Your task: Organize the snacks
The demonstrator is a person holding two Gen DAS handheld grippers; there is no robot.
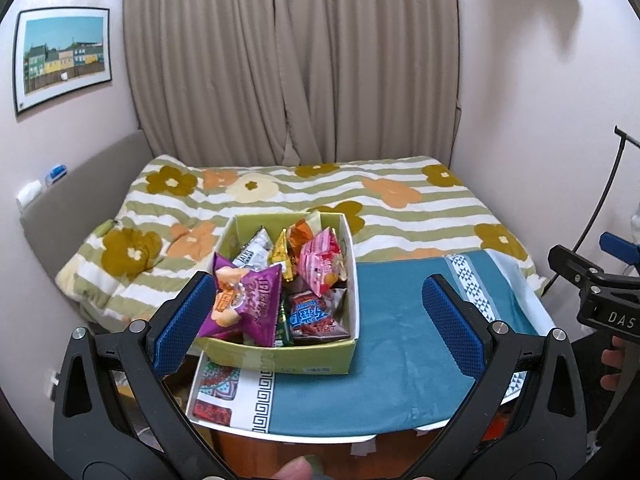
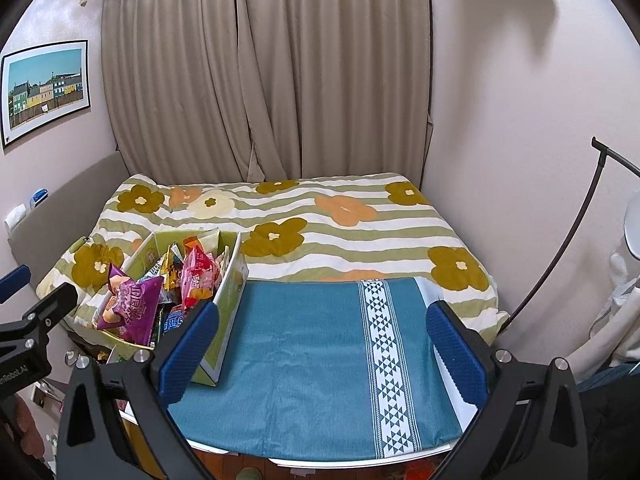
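A green cardboard box stands on the left part of a teal cloth over a small table. Several snack packets fill it: a purple bag on top at the front, a pink bag, a gold packet and a dark red packet. My left gripper hovers open in front of the box, with nothing between its fingers. The same box appears at the left of the right wrist view, purple bag on top. My right gripper hangs open over the bare teal cloth.
A bed with a striped, flowered quilt lies behind the table. Beige curtains and pink walls close the back. A black stand rod leans at the right. A framed picture hangs on the left wall.
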